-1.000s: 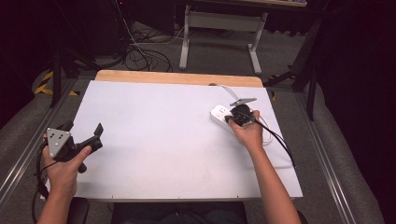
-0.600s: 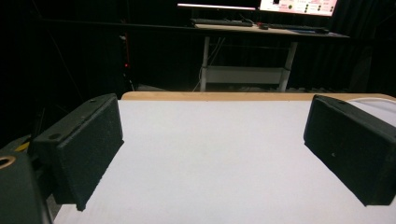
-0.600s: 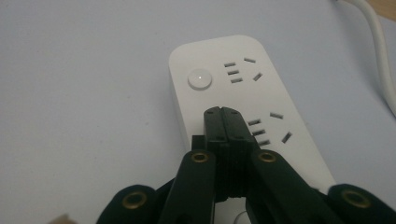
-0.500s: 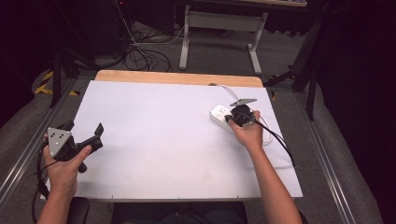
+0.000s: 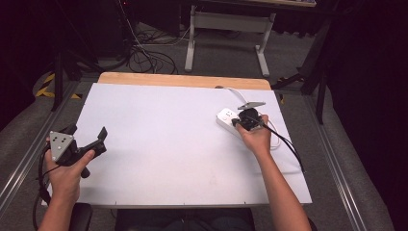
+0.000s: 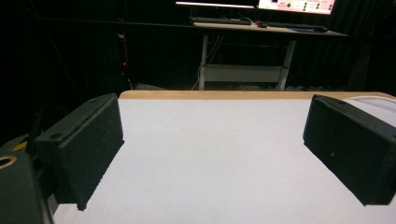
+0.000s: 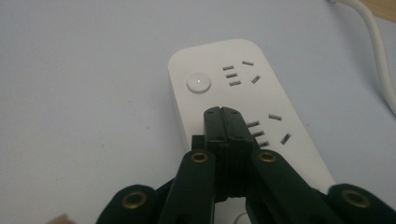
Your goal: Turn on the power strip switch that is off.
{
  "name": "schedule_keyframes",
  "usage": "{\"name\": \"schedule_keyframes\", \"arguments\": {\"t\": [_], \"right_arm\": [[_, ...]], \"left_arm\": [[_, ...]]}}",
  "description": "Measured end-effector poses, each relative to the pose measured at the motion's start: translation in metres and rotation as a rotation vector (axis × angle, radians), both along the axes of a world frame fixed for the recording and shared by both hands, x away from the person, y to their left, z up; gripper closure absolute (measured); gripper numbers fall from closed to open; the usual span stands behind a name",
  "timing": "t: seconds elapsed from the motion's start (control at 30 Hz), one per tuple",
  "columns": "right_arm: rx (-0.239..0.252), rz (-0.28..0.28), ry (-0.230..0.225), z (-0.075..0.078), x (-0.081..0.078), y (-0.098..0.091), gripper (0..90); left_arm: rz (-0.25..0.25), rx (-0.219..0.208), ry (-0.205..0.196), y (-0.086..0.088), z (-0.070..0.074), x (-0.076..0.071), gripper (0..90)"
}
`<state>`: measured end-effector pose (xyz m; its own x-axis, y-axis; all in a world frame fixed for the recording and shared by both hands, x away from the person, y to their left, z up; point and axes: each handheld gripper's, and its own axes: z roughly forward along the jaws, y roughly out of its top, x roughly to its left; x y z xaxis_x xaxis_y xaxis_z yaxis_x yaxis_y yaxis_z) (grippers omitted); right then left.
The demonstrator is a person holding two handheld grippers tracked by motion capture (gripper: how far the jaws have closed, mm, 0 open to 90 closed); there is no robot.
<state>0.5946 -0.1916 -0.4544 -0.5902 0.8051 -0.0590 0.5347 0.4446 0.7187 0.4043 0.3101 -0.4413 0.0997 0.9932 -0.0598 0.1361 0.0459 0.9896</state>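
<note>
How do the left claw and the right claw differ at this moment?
The left claw has its jaws wide apart with nothing between them; the right claw has its jaws shut together. The left claw is over bare white table; the right claw is over the white power strip. Both are black.

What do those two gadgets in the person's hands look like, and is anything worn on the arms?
Both are black handheld tools. The left gripper carries a grey three-cornered plate dotted with small marks; its blocky jaws have rough black pads. The right gripper has slim ribbed black jaws on arms with brass-coloured rivets, and a black cable trails from it. The forearms are bare, no sleeves.
</note>
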Motion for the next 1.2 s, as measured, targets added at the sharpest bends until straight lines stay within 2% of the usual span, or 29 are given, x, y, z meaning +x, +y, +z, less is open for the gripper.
{"name": "schedule_keyframes", "arguments": {"t": [0.1, 0.13, 0.17, 0.23, 0.47, 0.5, 0.57, 0.73, 0.77, 1.0, 1.03, 1.13, 1.17, 1.2], "right_arm": [[0.002, -0.001, -0.003, 0.0, 0.0, 0.0, 90.0], [0.037, -0.003, -0.004, 0.001, -0.001, 0.0, 90.0], [0.043, -0.003, 0.0, 0.001, 0.0, 0.0, 90.0], [0.036, 0.003, -0.023, 0.001, -0.002, 0.0, 90.0], [0.078, -0.015, -0.086, 0.015, -0.007, -0.009, 90.0], [0.097, -0.017, -0.106, 0.021, -0.011, -0.014, 90.0], [0.108, -0.014, -0.12, 0.024, -0.014, -0.017, 90.0], [0.189, -0.016, -0.186, 0.042, -0.028, -0.032, 90.0], [0.197, -0.01, -0.22, 0.047, -0.034, -0.038, 90.0], [0.247, 0.002, -0.301, 0.06, -0.051, -0.05, 90.0], [0.247, 0.002, -0.301, 0.06, -0.051, -0.05, 90.0], [0.294, 0.013, -0.347, 0.066, -0.063, -0.056, 90.0], [0.294, 0.013, -0.347, 0.066, -0.063, -0.056, 90.0], [0.318, 0.019, -0.37, 0.069, -0.07, -0.059, 90.0]], "left_arm": [[0.0, 0.0, 0.0, 0.0, 0.0, 0.0, 5.4], [-0.002, -0.001, 0.001, 0.0, 0.0, 0.0, 5.4], [-0.001, 0.001, 0.001, 0.0, 0.0, 0.001, 5.4], [0.0, -0.004, 0.002, 0.0, 0.0, 0.001, 5.2], [-0.002, -0.006, 0.003, 0.0, 0.0, 0.002, 5.2], [-0.003, -0.008, 0.004, 0.0, 0.0, 0.002, 5.2], [-0.004, -0.007, 0.004, 0.0, 0.0, 0.002, 5.3], [-0.005, -0.005, 0.006, -0.002, 0.0, 0.003, 5.4], [-0.007, -0.006, 0.006, -0.002, 0.0, 0.003, 5.4], [-0.008, -0.008, 0.006, -0.002, 0.0, 0.005, 5.5], [-0.008, -0.007, 0.007, -0.002, 0.0, 0.005, 5.5], [-0.009, -0.009, 0.007, -0.002, 0.0, 0.005, 5.5], [-0.009, -0.01, 0.006, -0.002, 0.0, 0.005, 5.5], [-0.01, -0.01, 0.006, -0.002, 0.0, 0.005, 5.6]]}}
